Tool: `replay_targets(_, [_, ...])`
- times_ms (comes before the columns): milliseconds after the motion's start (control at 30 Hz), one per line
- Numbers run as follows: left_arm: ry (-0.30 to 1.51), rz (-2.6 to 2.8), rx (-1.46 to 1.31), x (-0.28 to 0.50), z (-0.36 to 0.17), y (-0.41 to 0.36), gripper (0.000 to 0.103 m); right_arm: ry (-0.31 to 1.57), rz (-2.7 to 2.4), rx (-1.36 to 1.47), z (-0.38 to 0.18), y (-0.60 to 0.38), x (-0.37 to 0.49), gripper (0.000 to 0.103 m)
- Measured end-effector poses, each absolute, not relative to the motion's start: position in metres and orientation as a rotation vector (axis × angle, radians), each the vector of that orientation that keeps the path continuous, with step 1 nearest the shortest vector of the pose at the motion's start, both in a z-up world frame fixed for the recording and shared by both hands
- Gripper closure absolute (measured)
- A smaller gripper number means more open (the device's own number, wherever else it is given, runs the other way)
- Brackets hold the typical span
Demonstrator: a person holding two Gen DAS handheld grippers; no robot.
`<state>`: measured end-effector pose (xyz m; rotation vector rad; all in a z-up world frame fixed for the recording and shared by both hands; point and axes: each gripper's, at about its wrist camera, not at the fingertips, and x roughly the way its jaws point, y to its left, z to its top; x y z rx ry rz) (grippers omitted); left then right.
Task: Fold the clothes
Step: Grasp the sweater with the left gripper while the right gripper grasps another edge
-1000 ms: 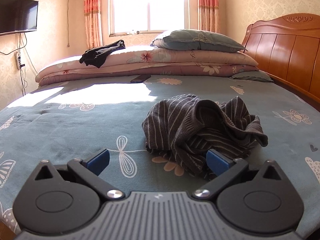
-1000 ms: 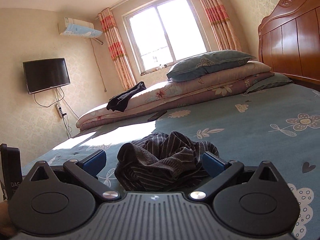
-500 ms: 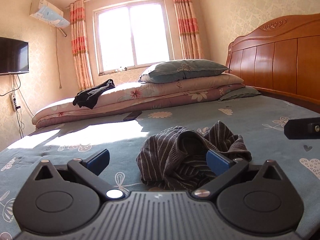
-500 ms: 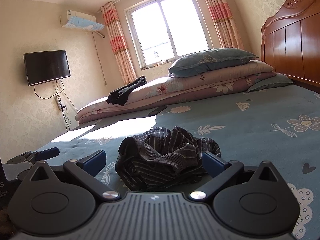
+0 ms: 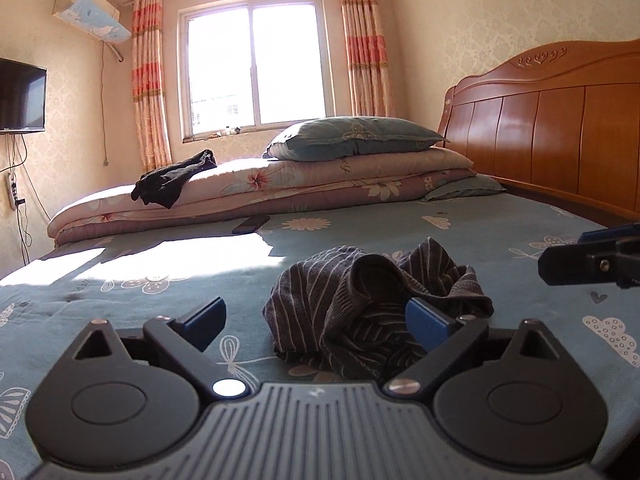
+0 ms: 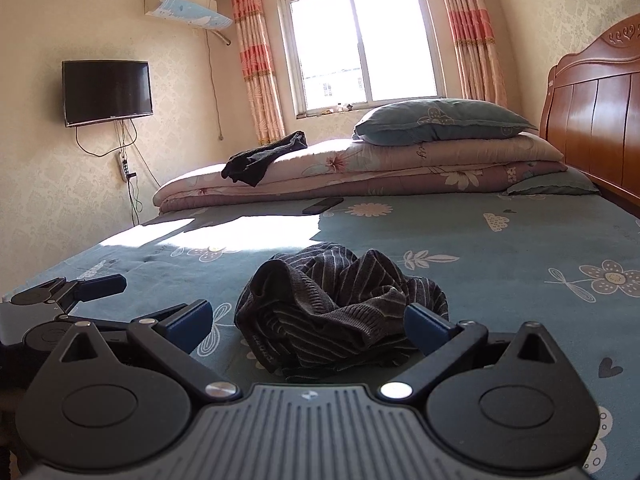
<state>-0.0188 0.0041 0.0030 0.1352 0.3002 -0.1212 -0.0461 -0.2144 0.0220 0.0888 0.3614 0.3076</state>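
one crumpled striped garment [image 5: 376,304] lies on the bed [image 5: 120,312], two hand-held grippers, left [image 5: 316,322] and right [image 6: 308,322], spread wide.

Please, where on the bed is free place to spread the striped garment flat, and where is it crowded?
Free: the sheet between the striped garment and the headboard, and the sunlit patch left of it. Crowded: the far side, with the phone, folded quilts, pillow and dark clothes.

the left gripper [image 5: 316,322] hides the near edge of the striped garment [image 5: 360,300].
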Motion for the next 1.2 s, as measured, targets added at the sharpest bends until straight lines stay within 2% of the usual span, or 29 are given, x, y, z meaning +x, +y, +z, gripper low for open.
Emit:
replay_targets(33, [0.312,-0.115,0.14,-0.017,0.002,0.006,0.025,0.363,0.306,0.07,0.023,-0.213,-0.044,0.0])
replay_targets(100, [0.338,-0.118,0.134,-0.012,0.0,0.011,0.046,0.365,0.303,0.04,0.023,-0.213,-0.04,0.004])
replay_targets(267, [0.381,-0.161,0.159,0.003,-0.006,0.016,0.052,0.414,0.293,-0.134,0.014,-0.21,-0.016,0.02])
replay_targets(367, [0.406,-0.173,0.2,0.017,-0.013,0.016,0.062,0.449,0.281,-0.271,0.005,-0.21,-0.001,0.024])
replay_targets(467, [0.444,-0.195,0.213,0.037,-0.022,0.016,0.066,0.499,0.291,-0.31,-0.003,-0.217,0.011,0.026])
replay_targets(733, [0.452,-0.277,0.237,0.071,-0.039,0.001,0.063,0.559,0.323,-0.222,-0.022,-0.225,0.029,0.025])
replay_targets(1067, [0.478,-0.331,0.266,0.102,-0.057,-0.004,0.063,0.586,0.336,-0.29,-0.037,-0.224,0.05,0.025])
replay_targets(1133, [0.491,-0.366,0.261,0.109,-0.061,-0.006,0.068,0.587,0.337,-0.305,-0.038,-0.225,0.055,0.025])
replay_targets(1200, [0.511,-0.376,0.226,0.115,-0.061,-0.003,0.092,0.584,0.339,-0.337,-0.039,-0.224,0.059,0.025])
